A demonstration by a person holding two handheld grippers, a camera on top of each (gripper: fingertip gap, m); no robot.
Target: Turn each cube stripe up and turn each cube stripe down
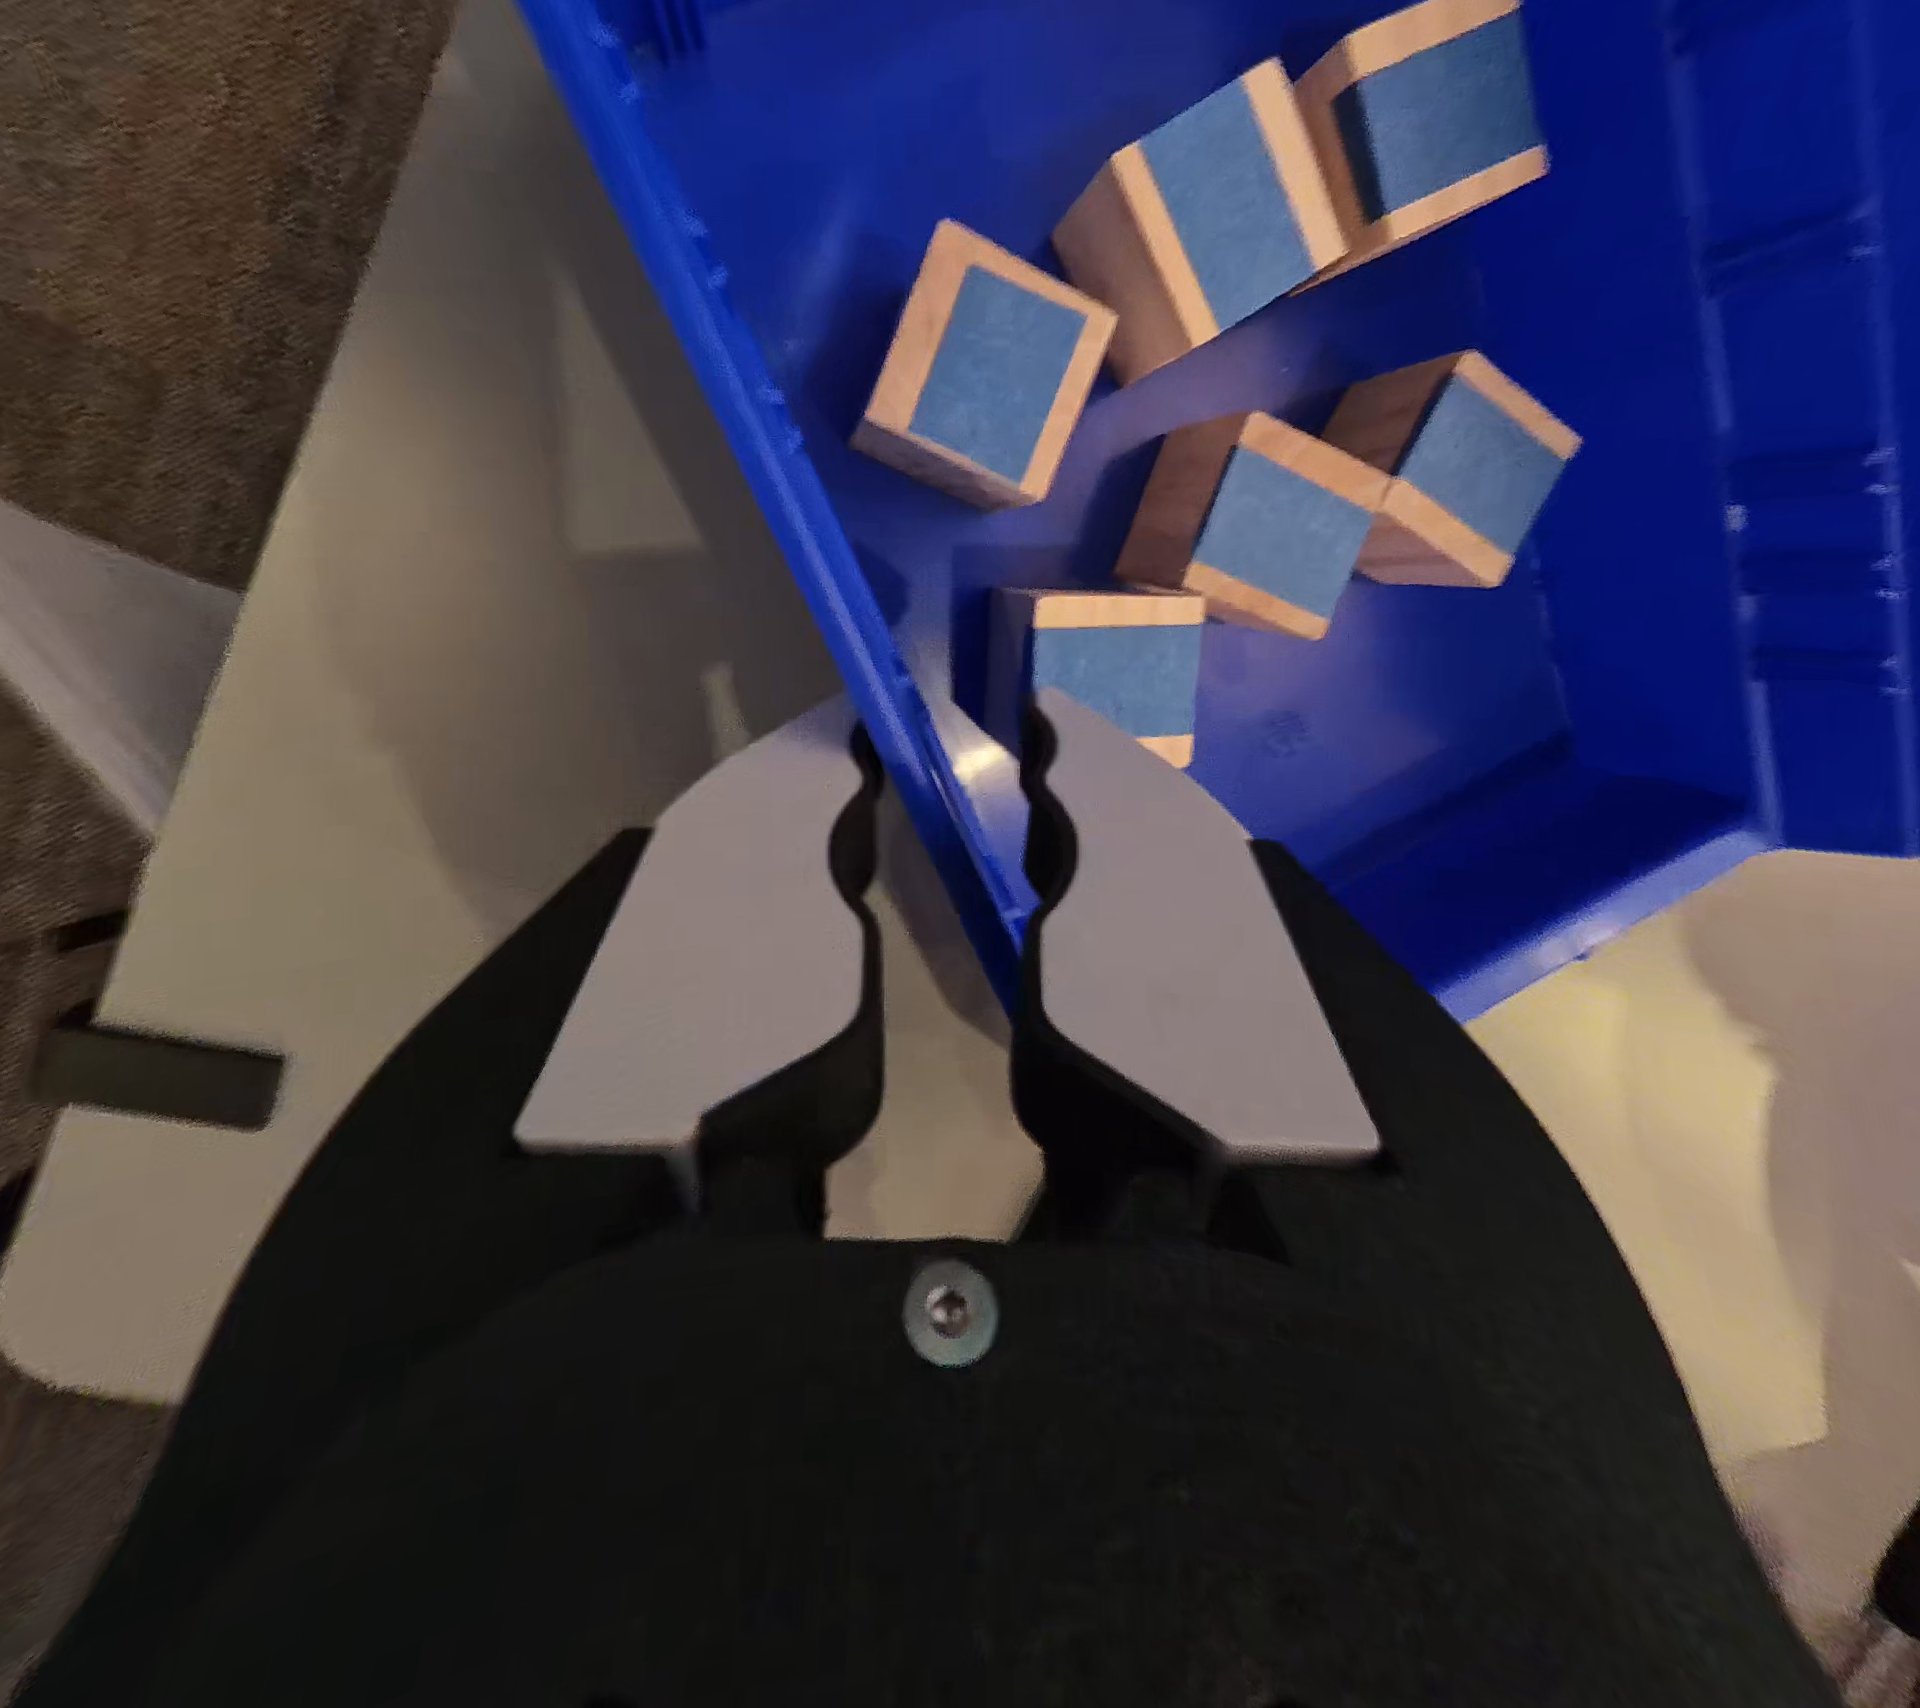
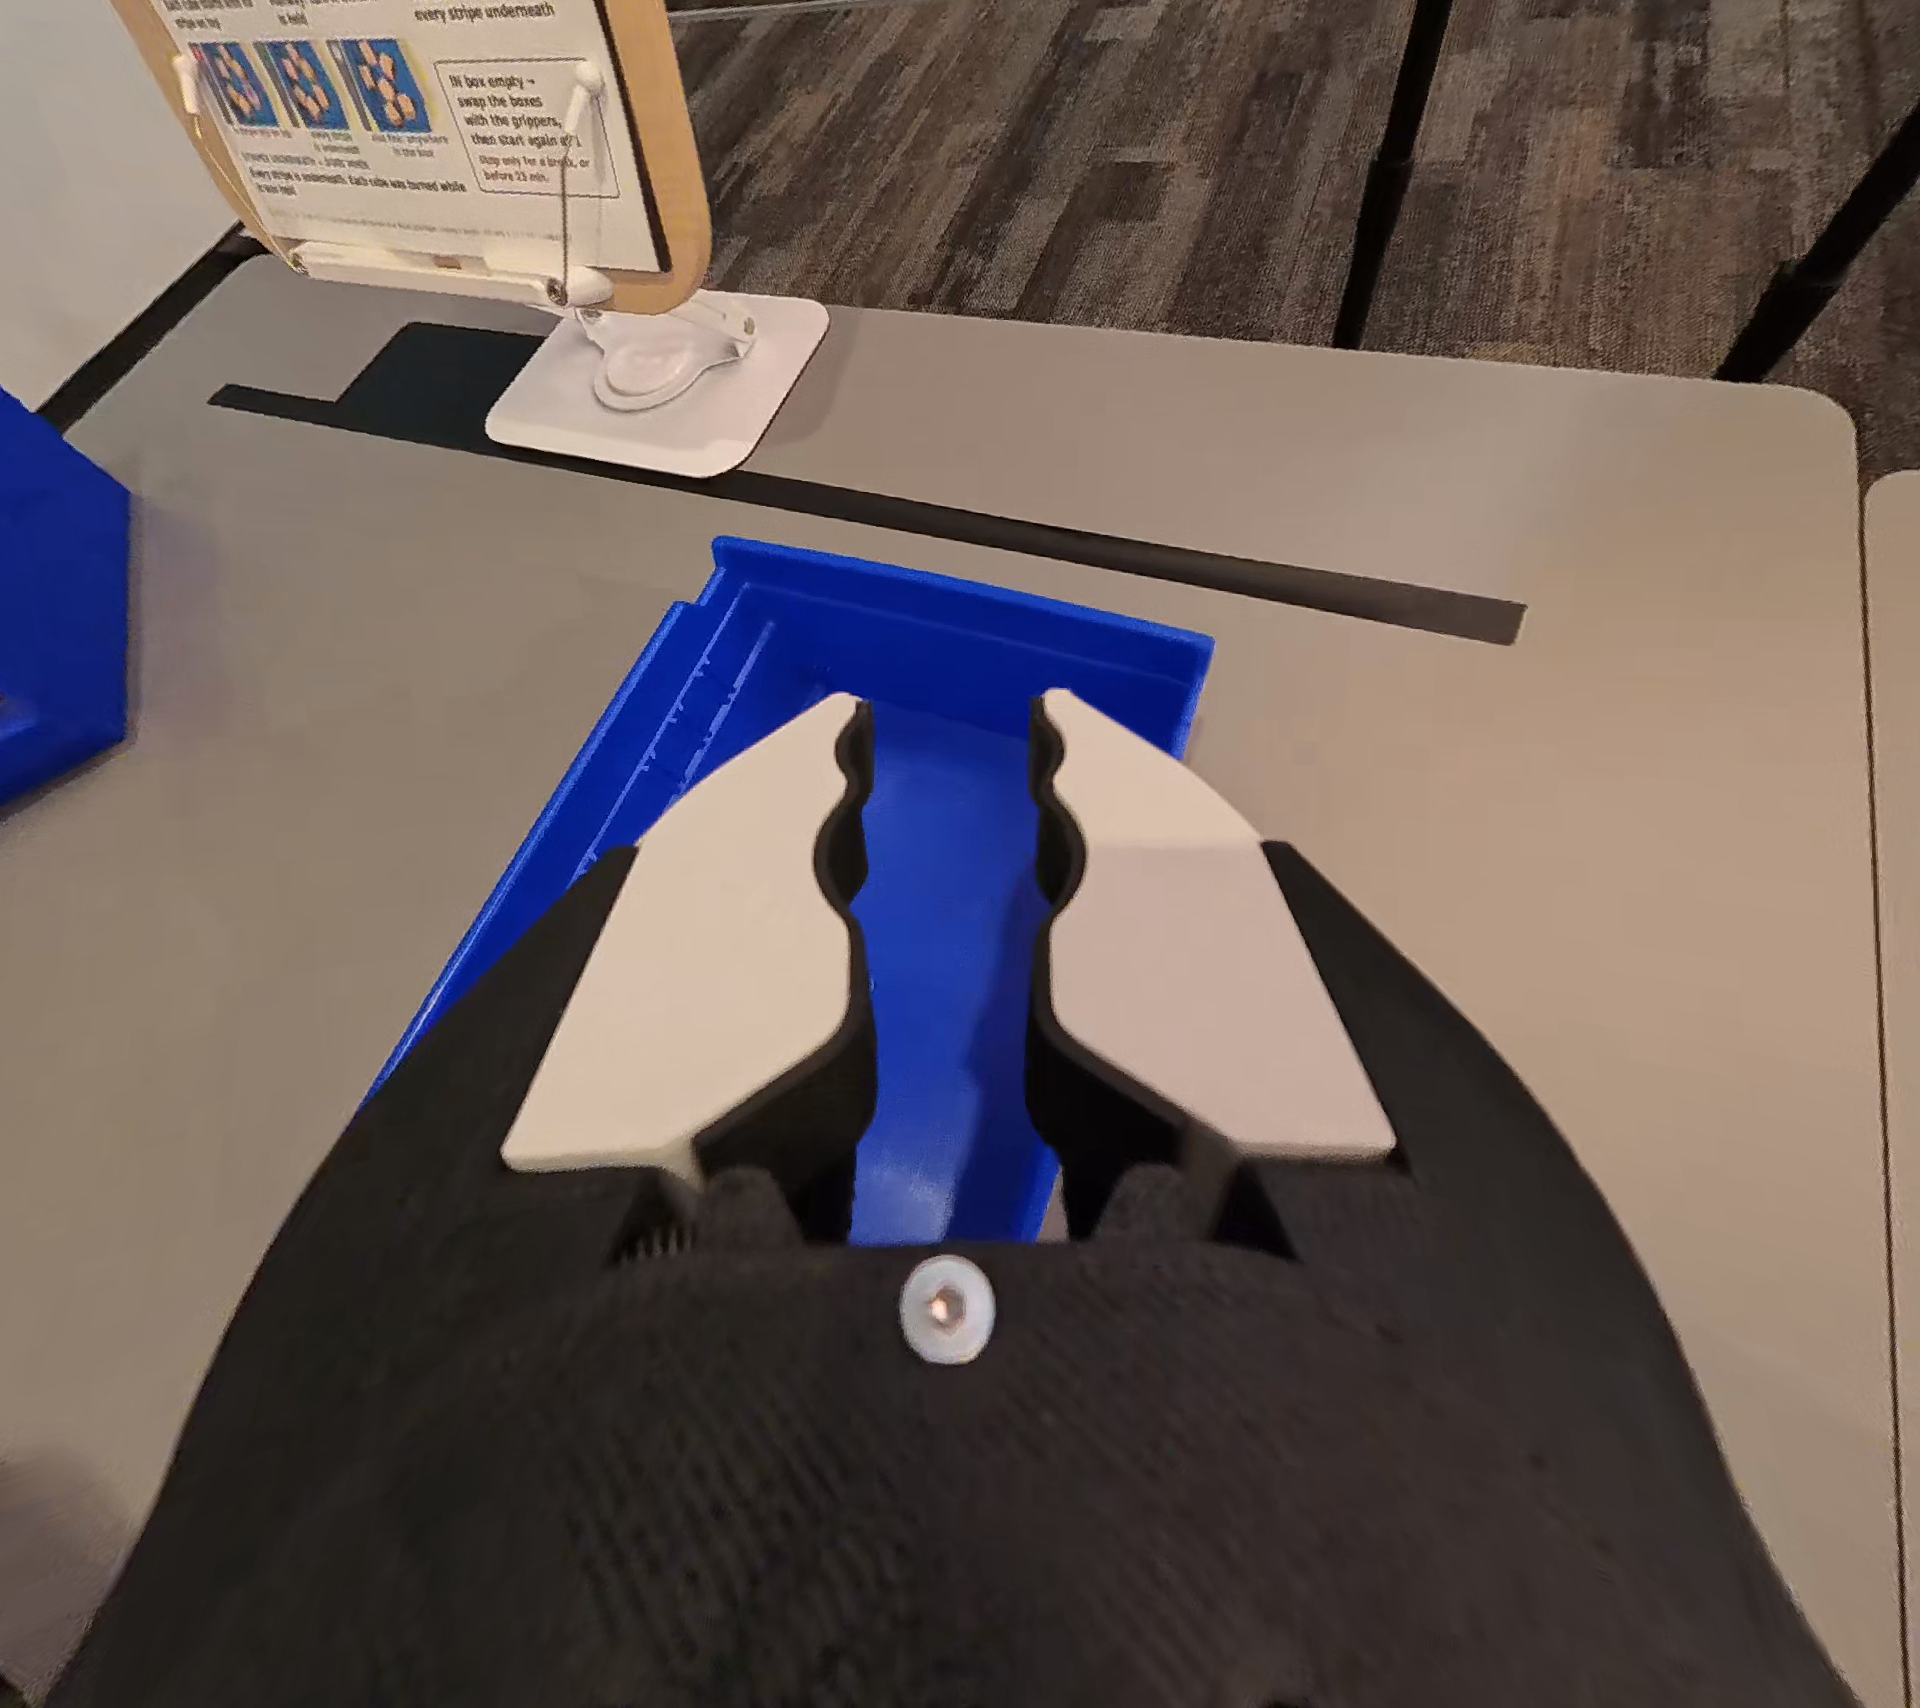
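The place looks like an office or a test room set up for recording work, not a home. The floor is covered with carpet tiles in mixed brown and grey stripes, a kind common in offices. The table has a plain grey top with rounded corners, and a black strip runs across it. On the table stands an instruction board with a wooden frame, on a white stand. Blue plastic storage bins sit on the table. Black metal furniture legs stand behind it.
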